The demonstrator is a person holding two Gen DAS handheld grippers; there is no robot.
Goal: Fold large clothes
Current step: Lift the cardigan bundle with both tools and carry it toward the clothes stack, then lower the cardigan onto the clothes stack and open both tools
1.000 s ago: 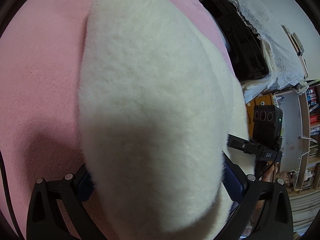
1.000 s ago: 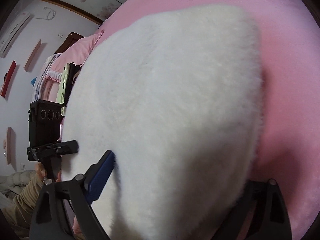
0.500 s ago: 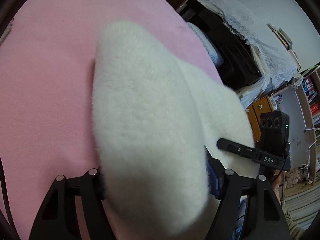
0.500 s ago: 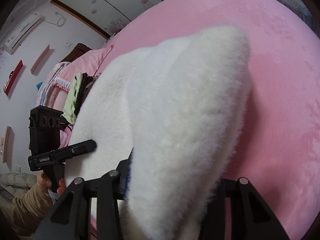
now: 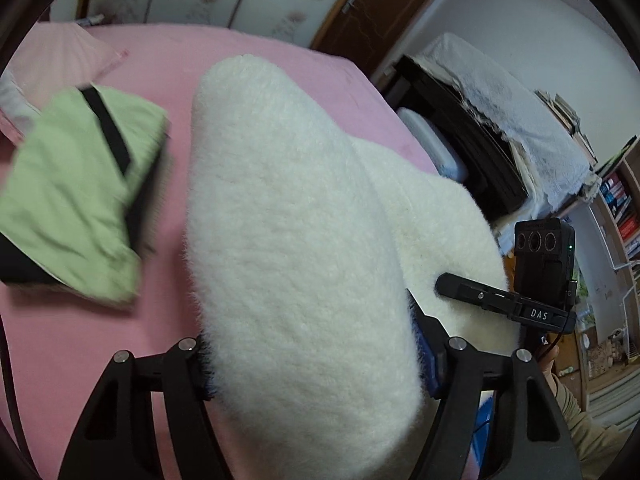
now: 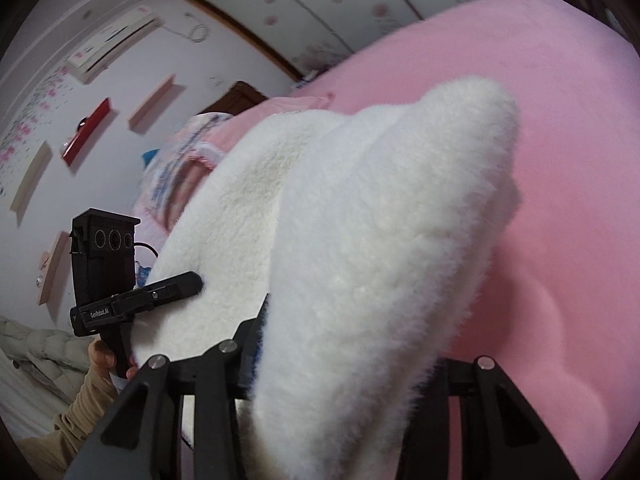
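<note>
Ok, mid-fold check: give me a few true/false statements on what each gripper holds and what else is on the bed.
1. The left gripper is shut on the white fleece garment. True.
2. The right gripper is open and holds nothing. False: it is also shut on the white fleece garment, with fleece bunched between its fingers.
3. A green garment with a black strap lies on the pink bed cover. True.
4. The green garment lies on top of the fleece. False: it lies beside it, on the left in the left wrist view.
5. The bed cover is blue. False: it is pink.
</note>
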